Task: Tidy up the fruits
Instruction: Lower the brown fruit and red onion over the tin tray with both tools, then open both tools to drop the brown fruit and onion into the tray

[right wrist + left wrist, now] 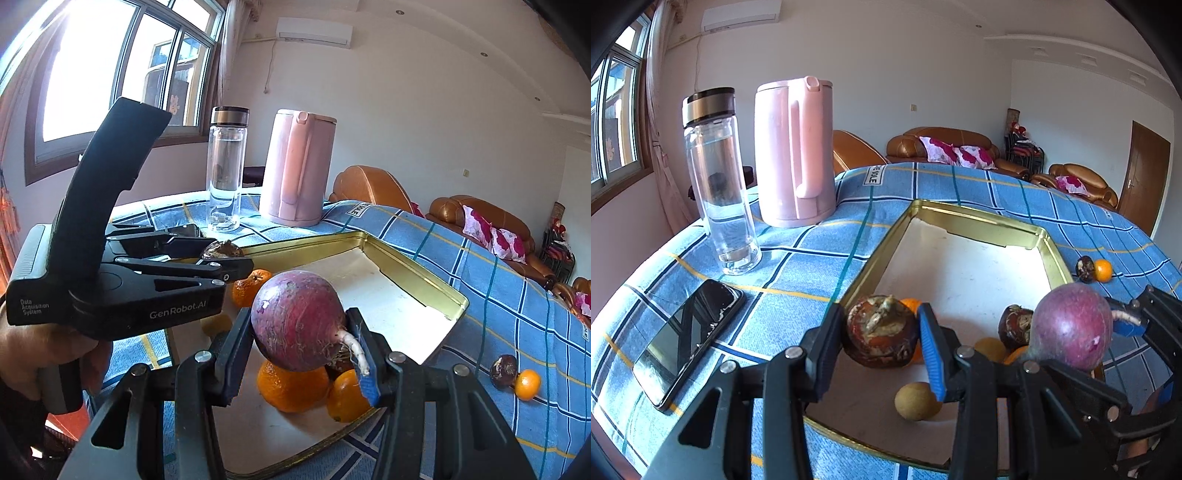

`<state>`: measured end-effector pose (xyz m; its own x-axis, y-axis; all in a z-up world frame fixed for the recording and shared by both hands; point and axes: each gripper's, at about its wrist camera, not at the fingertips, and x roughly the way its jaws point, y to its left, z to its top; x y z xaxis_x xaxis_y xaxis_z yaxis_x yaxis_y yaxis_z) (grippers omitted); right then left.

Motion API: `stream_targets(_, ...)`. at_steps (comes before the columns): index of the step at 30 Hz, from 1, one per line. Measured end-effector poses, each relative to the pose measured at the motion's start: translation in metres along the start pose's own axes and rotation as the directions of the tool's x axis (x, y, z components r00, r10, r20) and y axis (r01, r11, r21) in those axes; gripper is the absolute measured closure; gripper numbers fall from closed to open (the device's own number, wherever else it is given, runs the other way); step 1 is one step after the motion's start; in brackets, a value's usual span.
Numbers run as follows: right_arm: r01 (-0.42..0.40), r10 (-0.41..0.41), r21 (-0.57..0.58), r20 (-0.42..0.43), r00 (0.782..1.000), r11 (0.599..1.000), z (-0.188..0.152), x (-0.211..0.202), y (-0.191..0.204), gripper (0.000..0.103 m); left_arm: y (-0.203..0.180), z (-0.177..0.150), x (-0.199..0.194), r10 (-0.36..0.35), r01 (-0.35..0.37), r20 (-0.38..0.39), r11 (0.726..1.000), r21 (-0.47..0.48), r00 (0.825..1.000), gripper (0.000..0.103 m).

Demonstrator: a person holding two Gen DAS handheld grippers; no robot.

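Note:
My left gripper (882, 332) is shut on a dark brown water chestnut (881, 334) and holds it over the near left corner of the gold tin tray (964, 216). My right gripper (301, 345) is shut on a purple radish (299, 319) and holds it above the tray (413, 280); the radish also shows in the left wrist view (1071, 326). In the tray lie oranges (291, 387), another water chestnut (1014, 325) and a tan round fruit (918, 400). The left gripper (221, 264) with its chestnut shows in the right wrist view.
A water chestnut (1085, 268) and a small orange (1103, 270) lie on the blue checked cloth right of the tray. A glass bottle (720, 181), a pink kettle (794, 151) and a phone (687, 343) stand on the left. Sofas are behind.

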<state>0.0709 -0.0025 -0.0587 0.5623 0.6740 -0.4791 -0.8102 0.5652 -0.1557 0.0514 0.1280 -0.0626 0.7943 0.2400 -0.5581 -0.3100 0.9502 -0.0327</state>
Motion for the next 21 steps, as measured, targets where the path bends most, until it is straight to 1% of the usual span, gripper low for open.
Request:
stream_targets(5,-0.03,0.029,-0.021,-0.023,0.999,0.999,-0.0011,0.0023,0.0047,0.051,0.0007,-0.0037,0.0021,-0.002,0.002,-0.02,1.0,0.003,1.0,0.061)
stream_targets(12,-0.098,0.097,-0.002,-0.058,0.994,0.995,-0.0029,0.0074,0.0027,0.051,-0.0014,-0.0071,0.0066,-0.001,0.002,-0.046,1.0,0.021,0.999,0.061)
stream_targets(21,-0.119,0.118,-0.012,-0.064,0.991,0.993,-0.0034,0.0081,0.0045,0.051,0.001,-0.0101,0.0083,0.013,-0.012,-0.051,1.0,0.025,0.999,0.061)
